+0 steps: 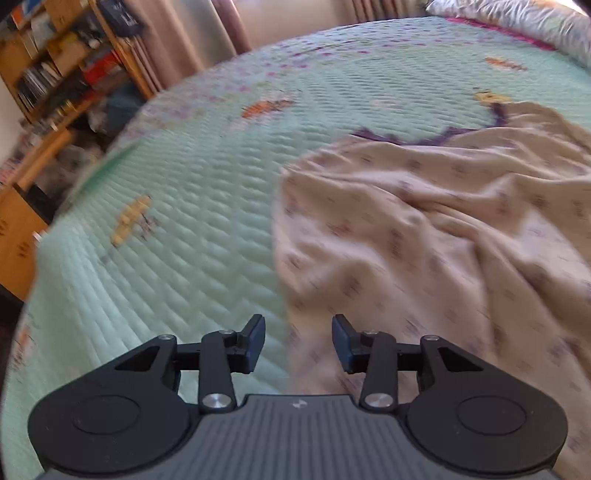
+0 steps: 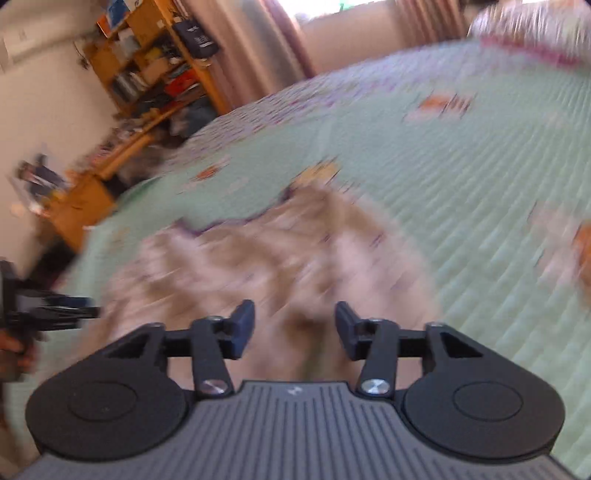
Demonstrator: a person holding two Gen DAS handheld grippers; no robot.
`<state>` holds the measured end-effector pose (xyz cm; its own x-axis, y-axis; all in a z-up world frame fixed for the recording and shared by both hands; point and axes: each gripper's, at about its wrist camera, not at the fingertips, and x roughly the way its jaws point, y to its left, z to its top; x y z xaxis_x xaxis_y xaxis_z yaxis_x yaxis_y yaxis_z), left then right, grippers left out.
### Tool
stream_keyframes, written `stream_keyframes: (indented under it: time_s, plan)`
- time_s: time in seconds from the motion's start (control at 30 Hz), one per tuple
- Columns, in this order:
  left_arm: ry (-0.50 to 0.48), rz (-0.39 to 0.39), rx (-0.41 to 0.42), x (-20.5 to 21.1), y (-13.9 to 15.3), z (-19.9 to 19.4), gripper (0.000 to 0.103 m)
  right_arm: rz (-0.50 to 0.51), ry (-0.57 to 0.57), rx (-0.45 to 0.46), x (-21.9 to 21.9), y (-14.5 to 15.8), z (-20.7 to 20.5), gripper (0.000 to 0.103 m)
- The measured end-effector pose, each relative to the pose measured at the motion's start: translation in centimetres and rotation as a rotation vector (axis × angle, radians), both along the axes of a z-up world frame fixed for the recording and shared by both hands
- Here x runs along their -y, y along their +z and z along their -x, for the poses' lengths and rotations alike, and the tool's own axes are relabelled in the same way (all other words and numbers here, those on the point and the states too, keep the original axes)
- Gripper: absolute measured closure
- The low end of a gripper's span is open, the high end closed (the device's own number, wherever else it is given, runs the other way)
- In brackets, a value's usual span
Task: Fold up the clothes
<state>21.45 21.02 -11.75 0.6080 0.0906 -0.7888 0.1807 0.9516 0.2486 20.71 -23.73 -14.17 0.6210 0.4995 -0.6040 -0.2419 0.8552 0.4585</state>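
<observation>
A beige garment [image 1: 436, 229] with a small dark print and purple trim lies rumpled on the green quilted bed [image 1: 192, 177]. My left gripper [image 1: 298, 341] is open and empty, above the garment's left edge. In the right wrist view the same garment [image 2: 258, 258] is blurred. My right gripper [image 2: 294, 332] is open and empty, over its near part. The left gripper [image 2: 55, 314] shows at the far left edge of the right wrist view, held by a hand, beside the garment's left side.
A wooden bookshelf [image 1: 62, 70] and a low cabinet [image 2: 81, 206] stand beyond the bed's left edge. Curtains [image 2: 251, 48] hang at the back. A pillow [image 1: 517, 22] lies at the bed's far right.
</observation>
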Motion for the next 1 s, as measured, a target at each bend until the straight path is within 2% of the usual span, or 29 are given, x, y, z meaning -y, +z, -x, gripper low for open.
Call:
stream_keyframes:
  time_s: [0.07,0.13,0.27,0.3,0.33,0.37,0.4,0.43,0.47,0.53,0.67,0.73,0.8,0.83,0.87,0.9,0.97,1.0]
  plan:
    - [-0.009,-0.022,0.002,0.1,0.2,2.3,0.041,-0.010,0.030,-0.055,-1.3,-1.1,2.0,0.048]
    - [-0.018,-0.052,0.006,0.1,0.5,4.6,0.034,-0.004,0.034,-0.075,-2.1,-2.1,3.7,0.048]
    - [-0.040,-0.134,-0.042,0.5,-1.2,7.3,0.030,0.058,0.036,-0.044,-4.5,-2.5,5.7,0.046]
    - [-0.043,-0.150,-0.057,0.6,-1.7,7.8,0.030,0.067,0.056,-0.033,-5.3,-2.5,5.8,0.050]
    - [-0.044,-0.149,-0.055,0.8,-1.7,8.2,0.034,0.086,0.081,-0.016,-6.1,-2.5,5.7,0.057]
    - [-0.044,-0.146,-0.050,0.9,-1.6,8.6,0.047,0.106,0.091,-0.003,-6.7,-2.5,5.8,0.083]
    - [-0.035,-0.155,-0.053,1.0,-1.5,8.8,0.056,0.118,0.089,0.006,-7.1,-2.4,5.8,0.097]
    - [-0.023,-0.166,-0.056,1.0,-1.4,9.0,0.081,0.115,0.081,0.016,-7.0,-2.1,5.9,0.098]
    - [-0.012,-0.177,-0.060,1.1,-1.3,9.2,0.101,0.096,0.067,0.026,-6.4,-1.5,6.3,0.098]
    - [0.042,-0.280,-0.021,0.5,-0.7,10.0,0.102,0.060,0.041,0.048,-5.0,-0.3,7.1,0.098]
    - [0.170,-0.236,-0.041,-4.5,0.7,12.1,0.102,0.032,-0.004,0.080,-0.9,2.6,10.6,0.098]
    - [0.213,-0.206,-0.063,-6.6,1.0,13.2,0.102,0.026,0.025,0.013,0.5,2.2,11.6,0.098]
    - [0.184,-0.143,-0.066,-6.7,1.1,14.6,0.102,0.027,0.026,-0.039,1.0,1.2,11.9,0.098]
    - [0.157,-0.114,-0.055,-6.0,1.3,15.3,0.100,0.028,0.015,-0.053,1.1,0.7,12.1,0.098]
    - [0.128,-0.084,-0.043,-5.1,1.5,15.9,0.093,0.029,0.003,-0.067,1.3,0.3,12.3,0.097]
    - [0.102,-0.068,-0.032,-3.9,1.7,16.4,0.089,0.030,-0.008,-0.081,1.5,-0.2,12.5,0.094]
    - [0.078,-0.093,-0.024,-2.7,1.4,16.7,0.074,0.020,0.051,-0.040,-0.1,0.3,13.3,0.091]
    - [0.067,-0.108,-0.020,-2.2,1.2,16.9,0.070,0.014,0.095,-0.007,-1.2,0.7,13.8,0.083]
